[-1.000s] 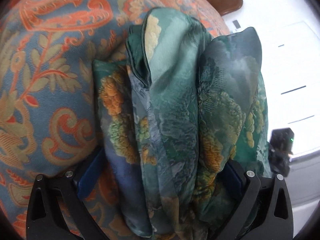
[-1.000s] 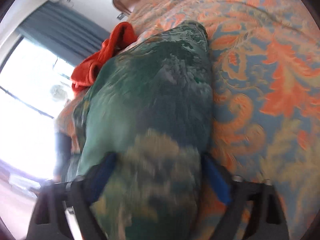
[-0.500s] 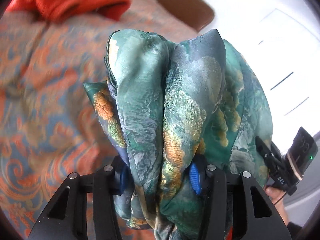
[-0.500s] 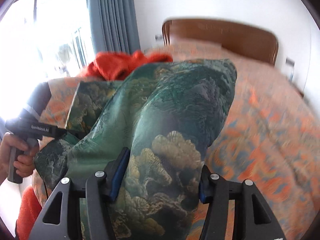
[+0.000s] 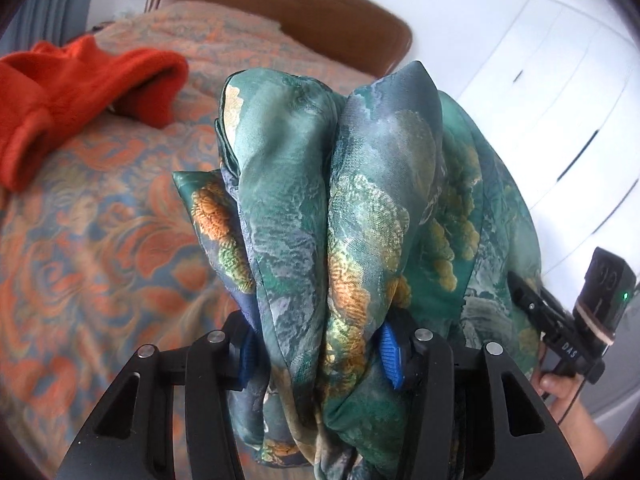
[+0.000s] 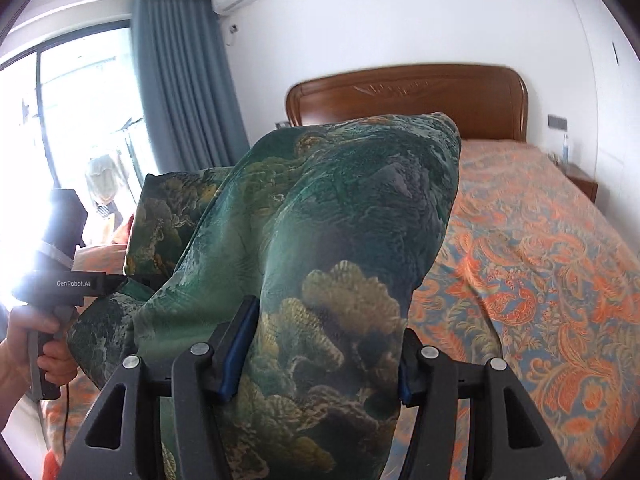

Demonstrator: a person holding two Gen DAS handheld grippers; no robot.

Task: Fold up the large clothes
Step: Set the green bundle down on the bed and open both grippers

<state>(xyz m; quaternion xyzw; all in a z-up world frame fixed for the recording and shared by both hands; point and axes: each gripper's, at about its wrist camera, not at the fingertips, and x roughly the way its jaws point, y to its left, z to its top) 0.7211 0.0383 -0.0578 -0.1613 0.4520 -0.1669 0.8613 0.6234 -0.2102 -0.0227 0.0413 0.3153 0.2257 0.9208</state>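
A folded green garment [image 5: 340, 216] with a landscape print is held up off the bed between both grippers. My left gripper [image 5: 318, 350] is shut on one end of it, blue pads pressed into the bunched folds. My right gripper [image 6: 320, 344] is shut on the other end of the garment [image 6: 340, 240]. The right gripper also shows at the right of the left wrist view [image 5: 576, 332], and the left gripper shows at the left of the right wrist view [image 6: 60, 280]. The fabric hides the fingertips of both.
The bed [image 6: 540, 264] with an orange and blue paisley cover lies below. A red garment [image 5: 76, 92] lies on the bed at far left. A wooden headboard [image 6: 408, 96] stands at the back. A white wardrobe [image 5: 560, 92], a window and grey curtains [image 6: 180, 92] are around.
Both grippers closed on the green garment and lifted it off the bed. The views tilted up from the bedcover to the headboard and walls.
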